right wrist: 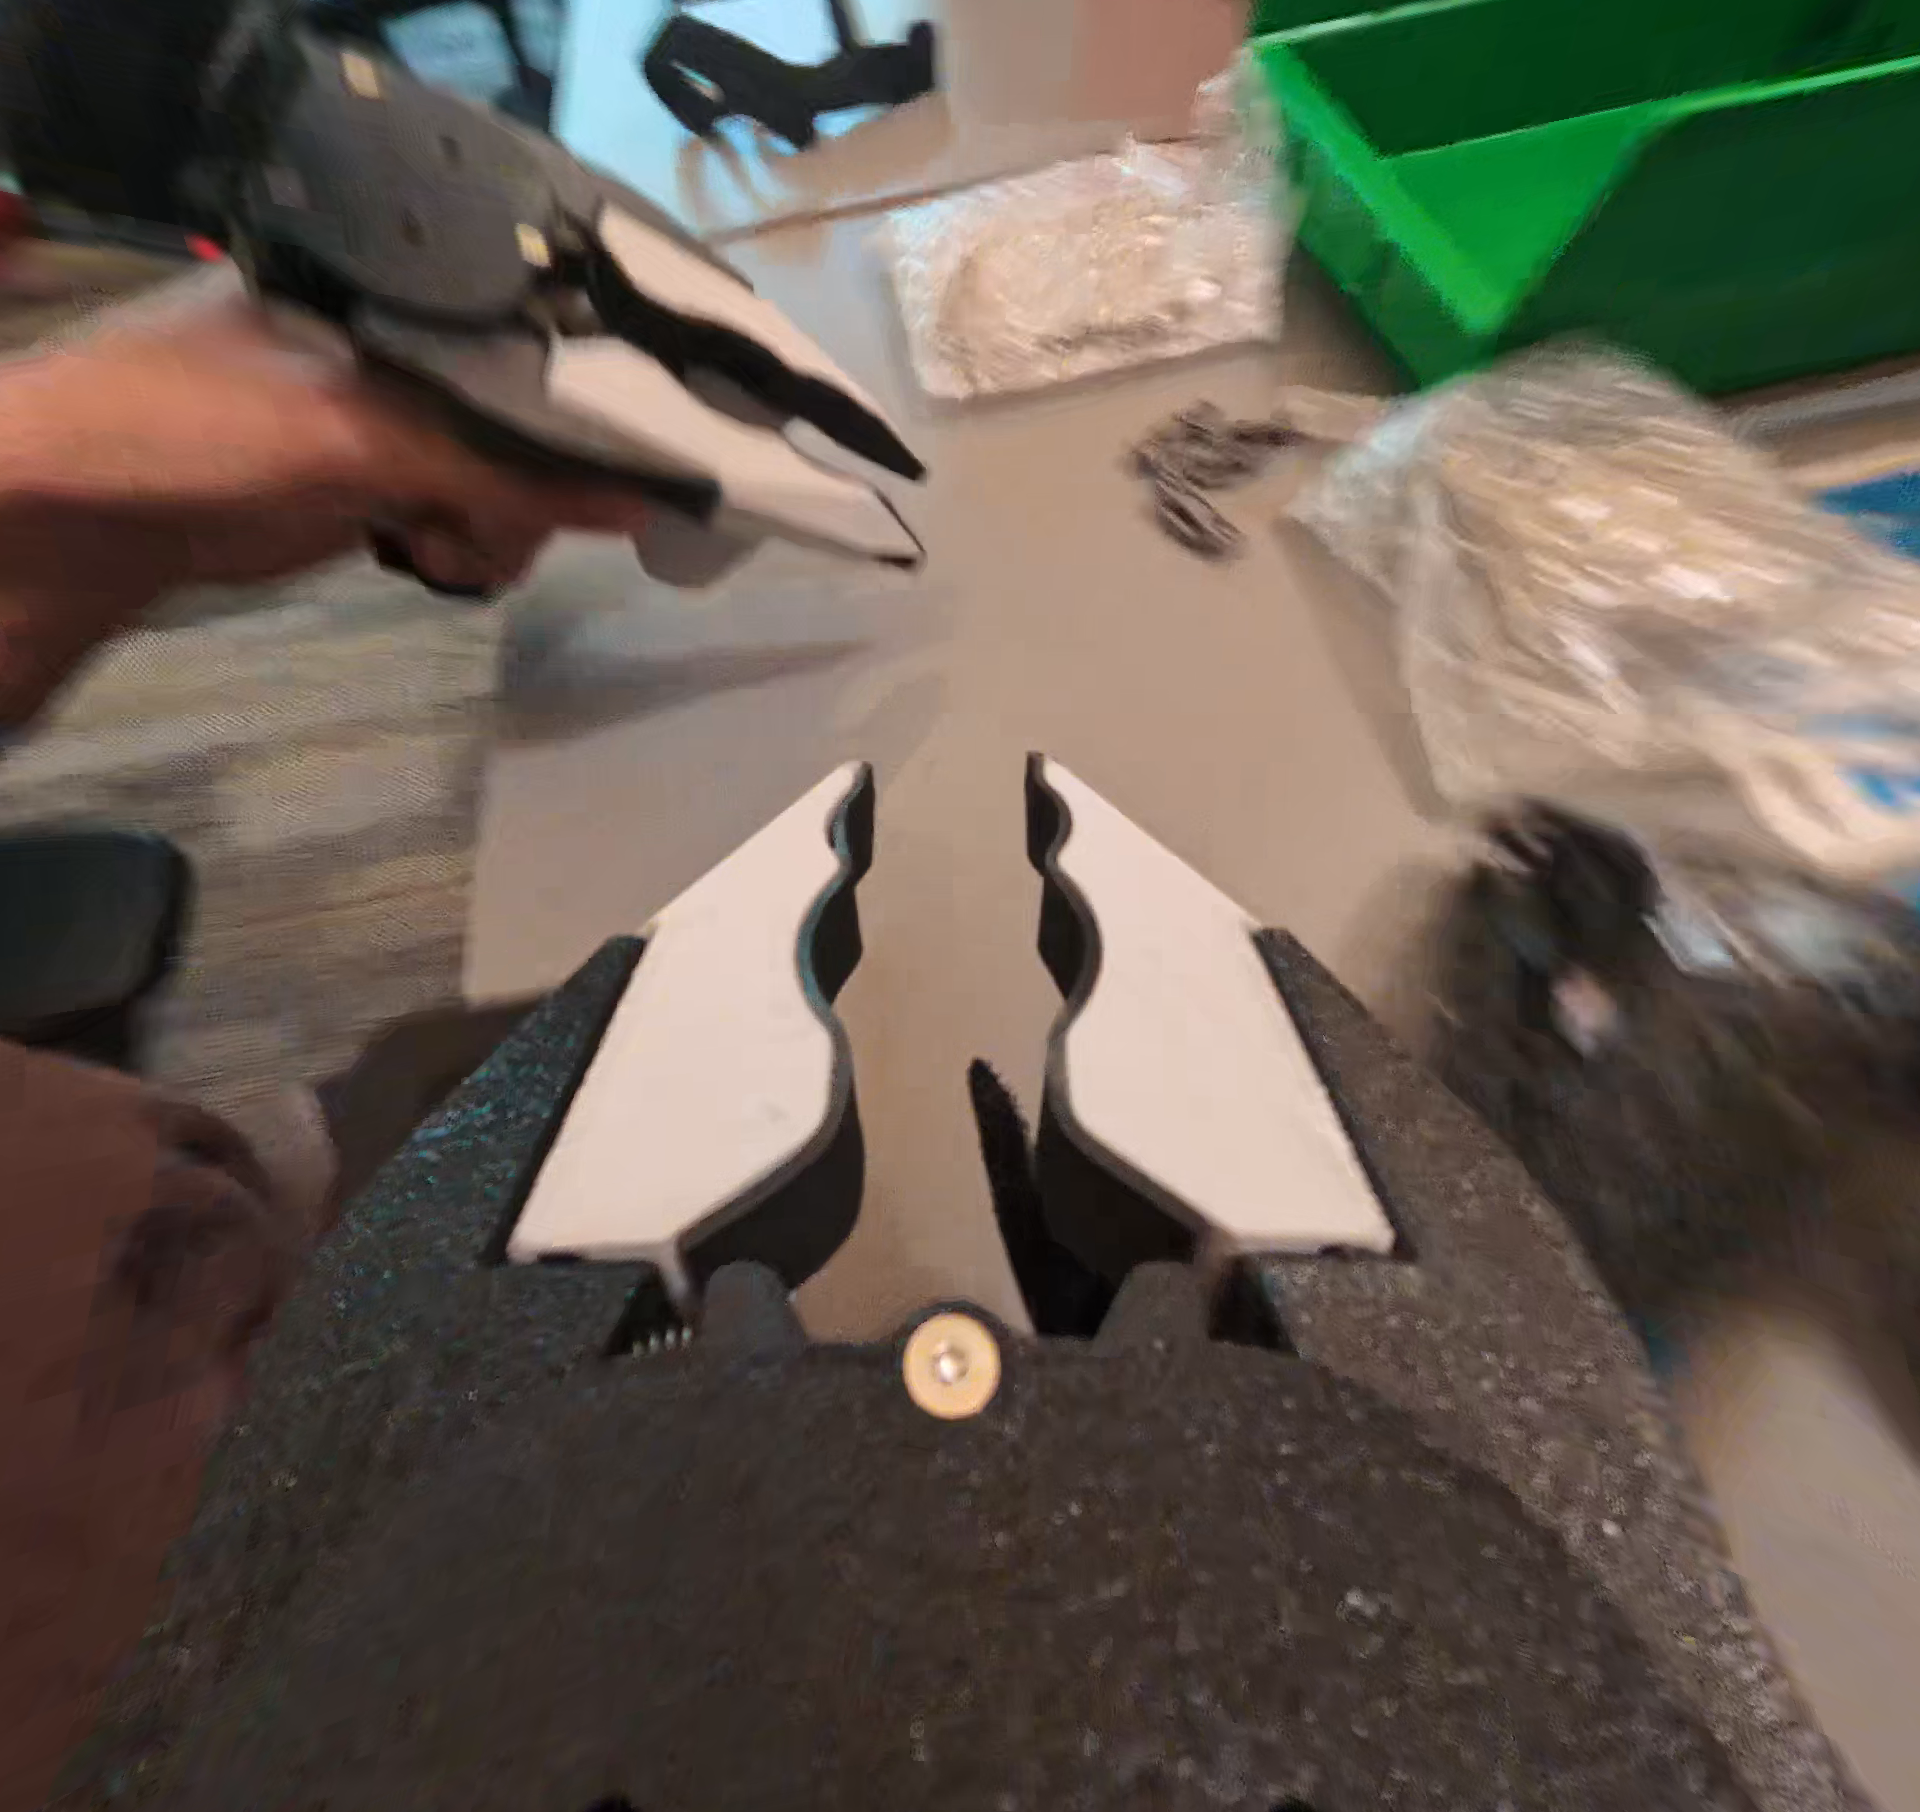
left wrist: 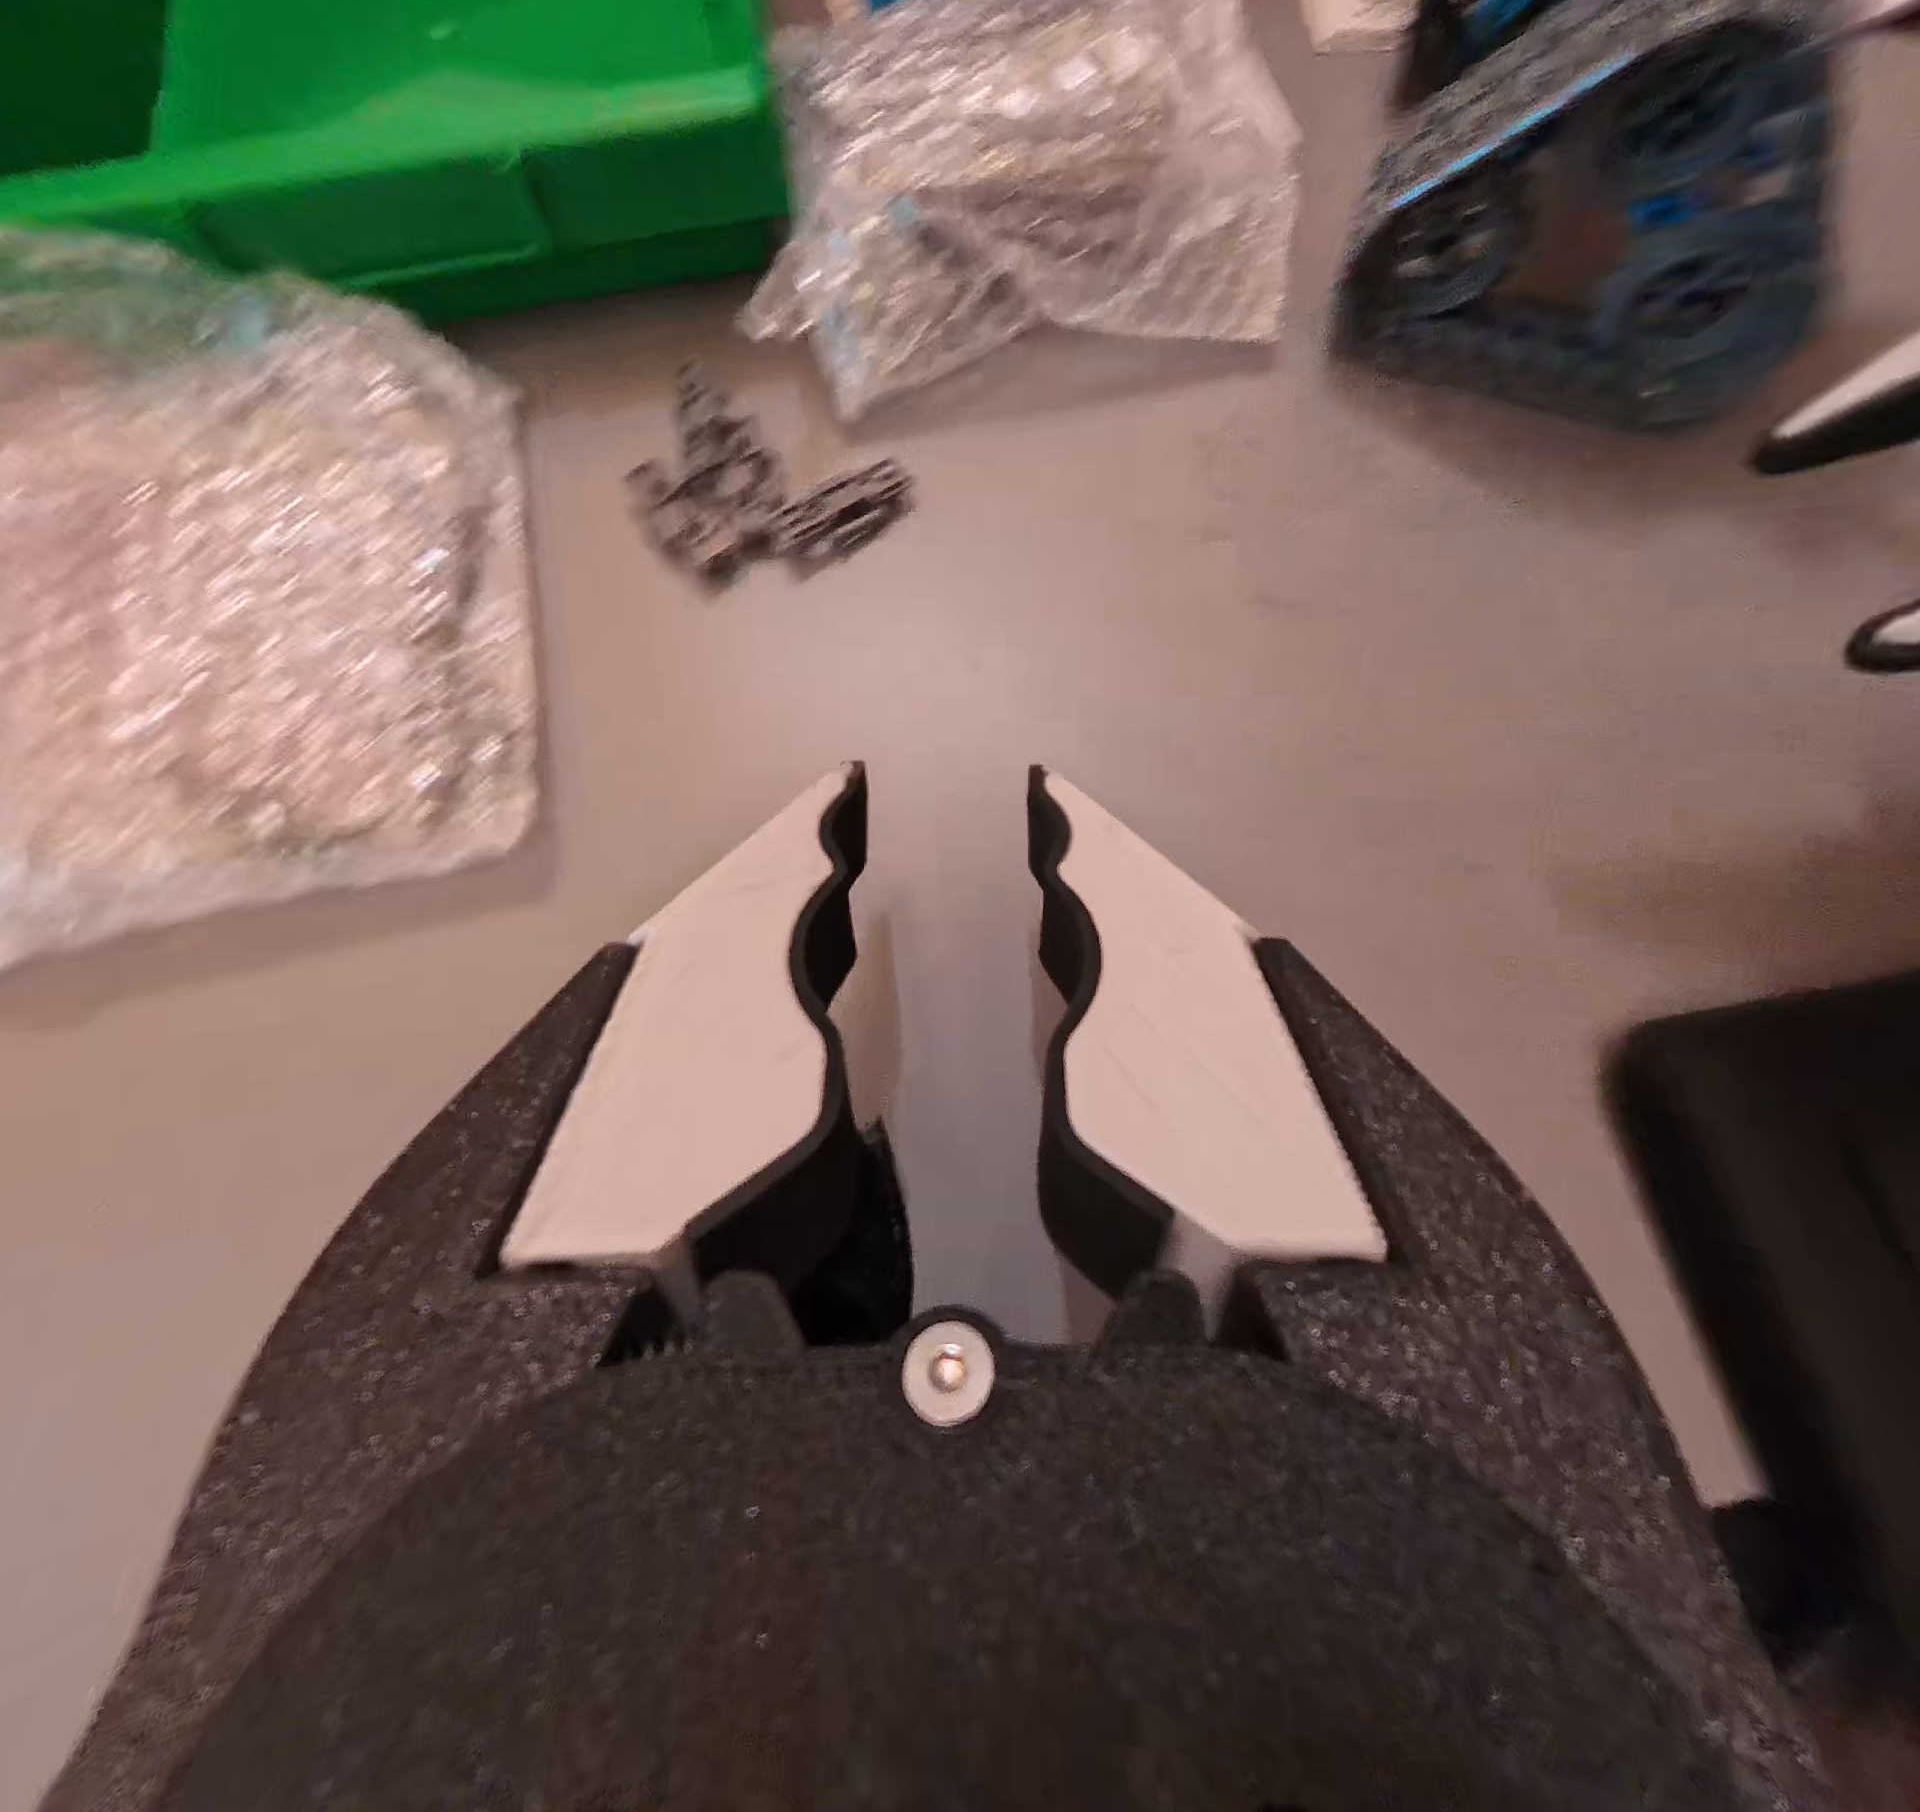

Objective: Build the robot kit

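My left gripper (left wrist: pixel 945 775) is parted a little and holds nothing, over bare tan table (left wrist: pixel 1143 723); the right gripper (right wrist: pixel 948 770) is the same, also empty. Nearest ahead of the left lies a small heap of black parts (left wrist: pixel 764 495), between two clear plastic bags (left wrist: pixel 239 578) and (left wrist: pixel 1029 193), green bin (left wrist: pixel 436 100) behind. A black-and-blue wheeled toy (left wrist: pixel 1590 235) sits right. Everything is motion-blurred, so I'd slow down. No readable writing.

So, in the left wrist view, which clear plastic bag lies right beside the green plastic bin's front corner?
The smaller crumpled clear plastic bag, right of the green plastic bin. The larger clear plastic bag lies nearer, below the bin.
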Available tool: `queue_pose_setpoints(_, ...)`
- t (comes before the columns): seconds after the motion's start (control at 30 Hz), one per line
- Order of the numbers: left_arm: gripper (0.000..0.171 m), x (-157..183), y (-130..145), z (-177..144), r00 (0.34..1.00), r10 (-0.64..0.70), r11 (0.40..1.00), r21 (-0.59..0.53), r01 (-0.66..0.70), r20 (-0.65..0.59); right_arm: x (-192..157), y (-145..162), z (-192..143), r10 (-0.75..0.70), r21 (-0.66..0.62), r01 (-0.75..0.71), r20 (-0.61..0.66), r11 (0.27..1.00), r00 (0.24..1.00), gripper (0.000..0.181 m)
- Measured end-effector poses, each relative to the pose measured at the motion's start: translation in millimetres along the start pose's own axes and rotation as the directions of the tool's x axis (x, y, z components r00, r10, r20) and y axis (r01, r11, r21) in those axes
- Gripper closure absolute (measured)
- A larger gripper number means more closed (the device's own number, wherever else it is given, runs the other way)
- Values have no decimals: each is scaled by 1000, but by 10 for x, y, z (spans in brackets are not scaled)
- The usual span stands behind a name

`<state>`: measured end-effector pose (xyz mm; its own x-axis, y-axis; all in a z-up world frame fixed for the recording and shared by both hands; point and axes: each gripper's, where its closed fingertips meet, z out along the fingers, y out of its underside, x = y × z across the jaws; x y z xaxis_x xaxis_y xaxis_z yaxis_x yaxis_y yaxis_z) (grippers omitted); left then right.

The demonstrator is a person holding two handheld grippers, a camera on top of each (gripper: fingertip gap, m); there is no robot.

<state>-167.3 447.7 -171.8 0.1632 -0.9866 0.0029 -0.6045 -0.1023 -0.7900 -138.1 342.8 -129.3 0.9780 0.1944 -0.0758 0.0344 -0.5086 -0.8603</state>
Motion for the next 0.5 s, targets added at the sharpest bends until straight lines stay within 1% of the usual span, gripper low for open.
queue_pose_setpoints(0.03,141,189,-92,21,997,20,999,30,-18,-69,97,157,-265,-32,-3,32,-121,999,992,153)
queue_pose_setpoints(0.1,139,673,-281,66,969,94,993,89,-75,-228,411,552,-813,-56,-47,43,-330,998,942,156)
queue_pose_setpoints(0.17,134,1188,-409,136,909,213,975,133,-176,-358,737,1024,-1335,-9,-111,-45,-446,993,895,152)
queue_pose_setpoints(0.23,132,1668,-455,241,825,314,949,153,-275,-469,1025,1461,-1776,73,-136,-170,-532,976,843,145)
queue_pose_setpoints(0.27,132,1887,-447,310,782,341,938,136,-318,-522,1081,1592,-1902,122,-121,-218,-531,968,838,144)
queue_pose_setpoints(0.3,132,2089,-443,383,746,355,928,113,-356,-563,1126,1660,-1984,166,-91,-249,-525,964,834,144)
queue_pose_setpoints(0.37,130,2497,-468,501,680,380,908,110,-405,-628,1221,1693,-2074,215,-38,-276,-529,960,821,144)
queue_pose_setpoints(0.43,130,2823,-443,635,636,397,887,98,-452,-662,1309,1698,-2098,233,-27,-292,-535,956,812,147)
queue_pose_setpoints(0.5,128,3059,-395,733,608,413,866,85,-493,-678,1330,1756,-2059,238,-66,-316,-515,947,823,148)
